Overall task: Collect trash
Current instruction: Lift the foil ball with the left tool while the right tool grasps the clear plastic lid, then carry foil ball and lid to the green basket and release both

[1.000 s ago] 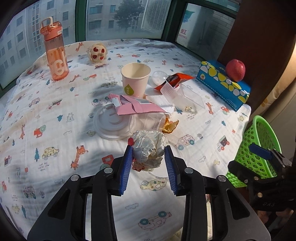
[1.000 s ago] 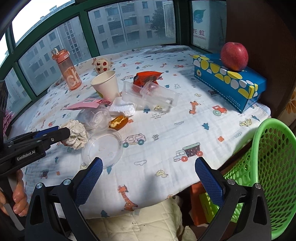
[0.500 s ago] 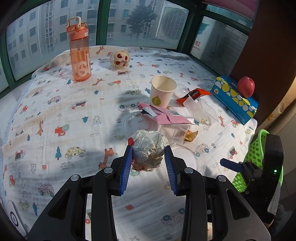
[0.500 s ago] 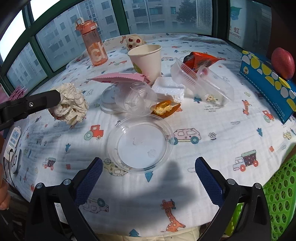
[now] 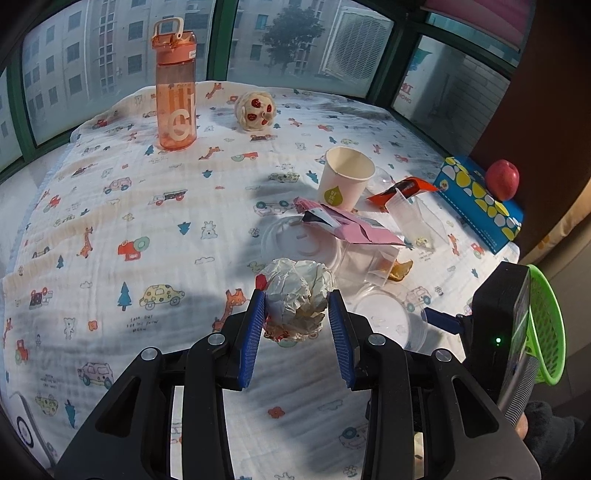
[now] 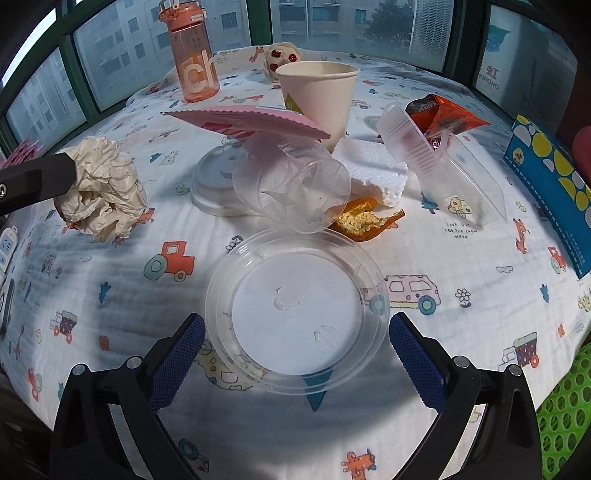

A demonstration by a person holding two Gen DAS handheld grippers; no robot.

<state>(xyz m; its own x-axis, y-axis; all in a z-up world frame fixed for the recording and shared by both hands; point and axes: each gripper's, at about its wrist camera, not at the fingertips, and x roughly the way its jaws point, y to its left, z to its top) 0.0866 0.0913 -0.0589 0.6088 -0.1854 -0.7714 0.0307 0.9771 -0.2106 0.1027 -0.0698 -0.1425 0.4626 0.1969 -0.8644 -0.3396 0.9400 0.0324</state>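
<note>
An orange water bottle (image 5: 175, 92) stands upright at the far side of the table, on the white cloth (image 5: 110, 229) printed with small cars, trees and giraffes. Near the bottle, to its right, lies a small round plush toy (image 5: 255, 110) with red spots. At the right edge of the table there is a blue tissue box (image 5: 480, 201) with yellow and white shapes, and a red apple (image 5: 501, 180) rests on top of it. Behind the table, windows (image 5: 280, 33) show grey buildings and a tree.
</note>
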